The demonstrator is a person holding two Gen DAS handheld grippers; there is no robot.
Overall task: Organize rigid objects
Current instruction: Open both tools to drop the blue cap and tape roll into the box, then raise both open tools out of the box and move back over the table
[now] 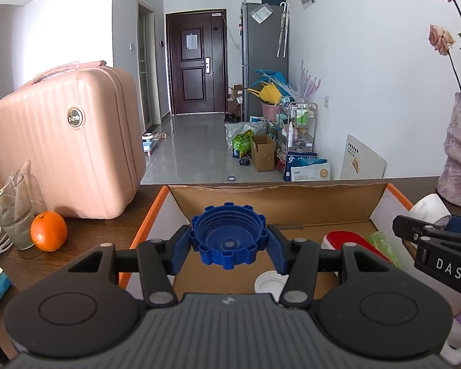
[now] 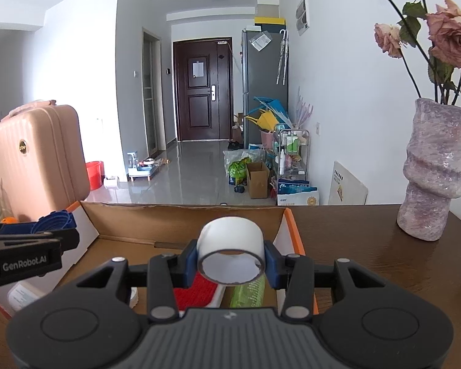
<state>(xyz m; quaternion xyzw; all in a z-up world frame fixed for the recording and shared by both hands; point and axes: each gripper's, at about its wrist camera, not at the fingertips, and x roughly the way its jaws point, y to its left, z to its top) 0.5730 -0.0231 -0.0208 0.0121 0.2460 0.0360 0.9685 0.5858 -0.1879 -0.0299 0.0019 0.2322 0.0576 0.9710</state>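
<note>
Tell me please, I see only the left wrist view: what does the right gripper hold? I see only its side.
Observer: The right gripper is shut on a white tape roll, held by its flat sides.
Operator: Is it over the box?
Observer: Yes, over the cardboard box, near its right wall.
Operator: What lies below it?
Observer: A green packet and a red item lie on the box floor.

Plastic, cardboard and dark wood

The blue cap (image 1: 229,236) is ribbed, matt plastic; the white tape roll (image 2: 231,253) looks smooth and papery. The box (image 2: 181,215) is raw brown cardboard, the table (image 2: 368,246) glossy dark wood, the vase (image 2: 433,169) rough and mottled.
</note>
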